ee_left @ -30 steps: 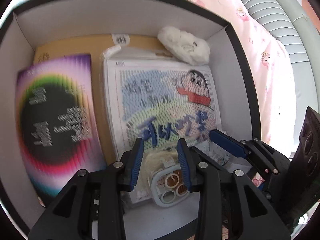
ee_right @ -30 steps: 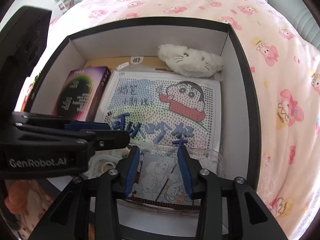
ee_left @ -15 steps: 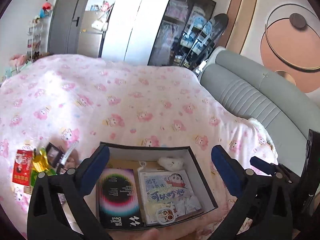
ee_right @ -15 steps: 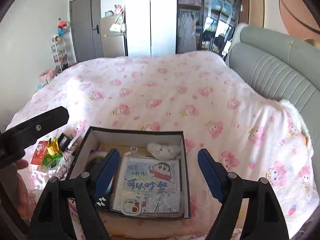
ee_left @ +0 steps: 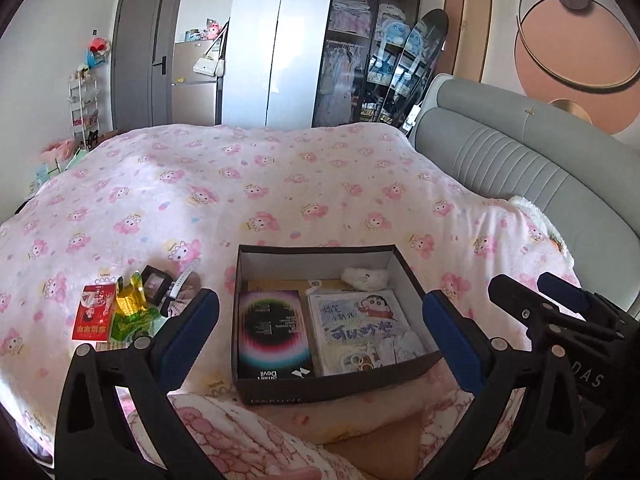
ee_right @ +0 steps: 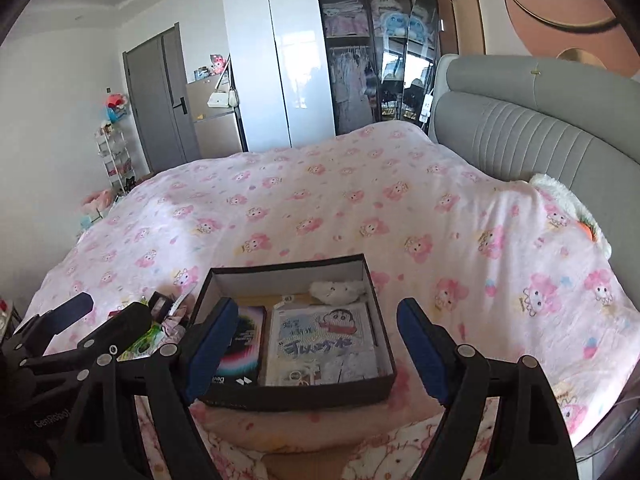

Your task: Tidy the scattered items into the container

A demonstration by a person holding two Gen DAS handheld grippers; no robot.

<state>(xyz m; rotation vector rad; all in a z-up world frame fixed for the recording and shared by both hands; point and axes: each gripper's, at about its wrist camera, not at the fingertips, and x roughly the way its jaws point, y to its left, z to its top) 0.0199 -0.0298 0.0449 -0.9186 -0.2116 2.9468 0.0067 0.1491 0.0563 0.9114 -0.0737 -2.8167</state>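
Shoebox (ee_left: pixel 332 388) sits between my left claw (ee_left: pixel 320 334) and right claw (ee_right: pixel 316 346) fingers — both spread wide, empty. Red packet (ee_left: pixel 93 313) and corn toy (ee_left: pixel 129 304), left of the left claw, remain out — I risk dragging the duvet (ee_left: pixel 280 184) when pinching them.

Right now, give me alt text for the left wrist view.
An open left hand-held gripper frames a black box on a pink bedspread, holding a dark booklet, cartoon sheet and white plush. Snack packets lie left of it.
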